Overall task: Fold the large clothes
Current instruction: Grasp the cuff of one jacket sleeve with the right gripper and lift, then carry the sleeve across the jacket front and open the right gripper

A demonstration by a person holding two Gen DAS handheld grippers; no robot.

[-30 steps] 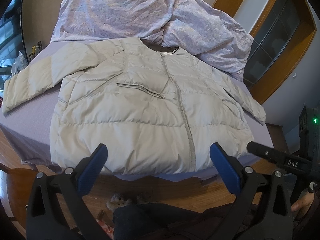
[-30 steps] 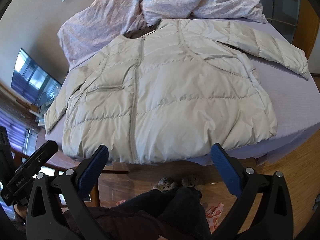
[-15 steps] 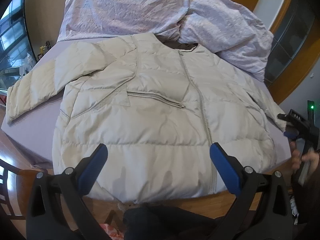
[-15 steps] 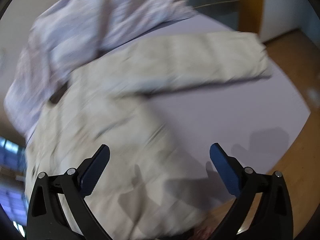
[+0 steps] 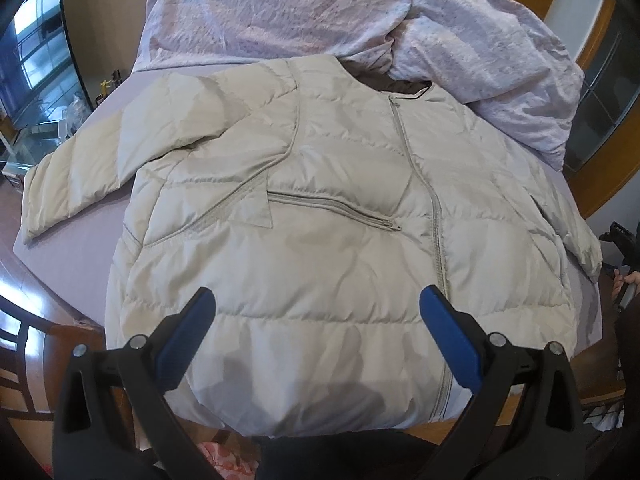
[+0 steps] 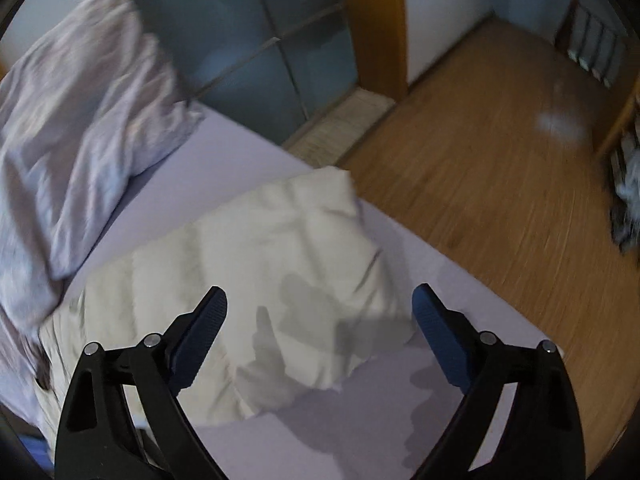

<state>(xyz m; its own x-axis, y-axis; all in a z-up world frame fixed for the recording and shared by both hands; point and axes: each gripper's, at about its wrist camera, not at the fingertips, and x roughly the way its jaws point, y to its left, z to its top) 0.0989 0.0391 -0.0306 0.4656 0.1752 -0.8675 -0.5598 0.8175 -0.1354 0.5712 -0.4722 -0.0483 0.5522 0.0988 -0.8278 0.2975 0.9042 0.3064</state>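
Note:
A cream quilted puffer jacket [image 5: 320, 216] lies flat and zipped, front up, on a lilac bed sheet [image 5: 80, 248], both sleeves spread out. My left gripper [image 5: 316, 312] is open and empty, hovering over the jacket's lower hem. My right gripper [image 6: 318, 312] is open and empty, hovering just above the jacket's right sleeve [image 6: 280, 264] near its cuff. The right gripper also shows at the right edge of the left wrist view [image 5: 620, 248].
A crumpled lilac duvet [image 5: 360, 20] lies at the head of the bed, also in the right wrist view [image 6: 72, 128]. Wooden floor [image 6: 500, 160] lies beyond the bed's right edge. A glass door with wooden frame [image 6: 280, 32] stands behind. A wooden chair [image 5: 24, 344] is at left.
My left gripper moved forward over the jacket's hem. My right gripper swung right, away from the hem, and came over the right sleeve near the cuff. Both stayed open.

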